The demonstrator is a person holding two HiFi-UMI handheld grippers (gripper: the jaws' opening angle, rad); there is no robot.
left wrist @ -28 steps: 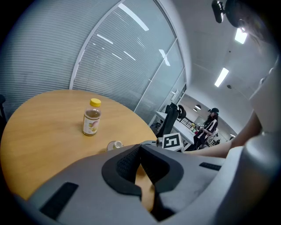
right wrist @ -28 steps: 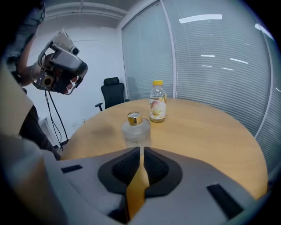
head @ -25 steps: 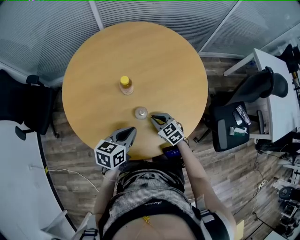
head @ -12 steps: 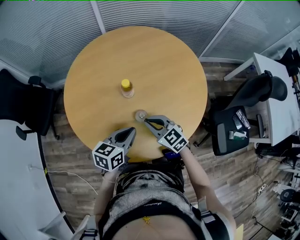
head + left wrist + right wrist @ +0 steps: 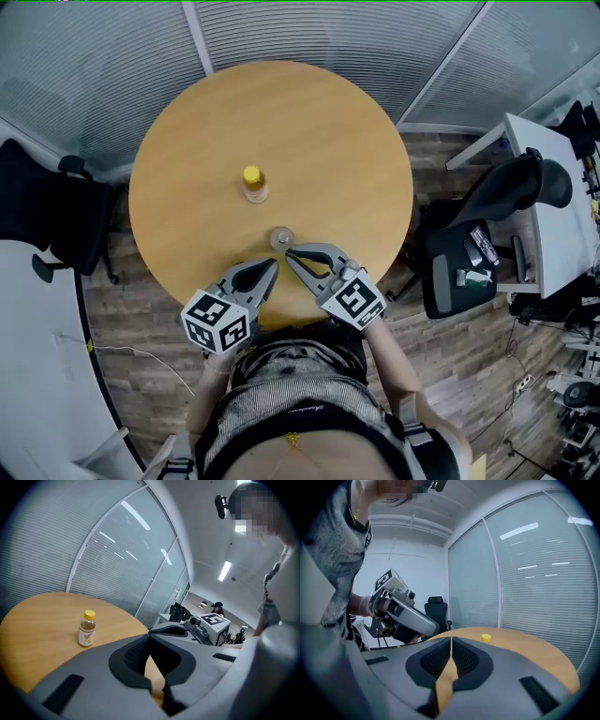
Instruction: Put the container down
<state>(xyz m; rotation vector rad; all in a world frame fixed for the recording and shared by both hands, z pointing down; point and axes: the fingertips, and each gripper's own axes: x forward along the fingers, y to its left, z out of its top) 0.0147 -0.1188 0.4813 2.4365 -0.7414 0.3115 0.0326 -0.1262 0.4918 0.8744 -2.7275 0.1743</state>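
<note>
head view: bottle (image 5: 252, 184) central on table (image 5: 347, 131), container (image 5: 280, 238) near front edge

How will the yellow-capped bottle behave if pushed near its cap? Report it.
The bottle stands upright, tall and narrow: a high push would probably tip it. Round-bodied, it may then roll on the smooth table. It looks nearly full, so likely steadier than empty.

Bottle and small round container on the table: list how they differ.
The bottle has a yellow cap; the small round container shows a greyish, see-through top. The bottle stands near the middle of the table, well away from the right gripper; the container sits right at that gripper's tips. The bottle bears a pale label; the container shows none. Both rest on the table, and neither is held.
</note>
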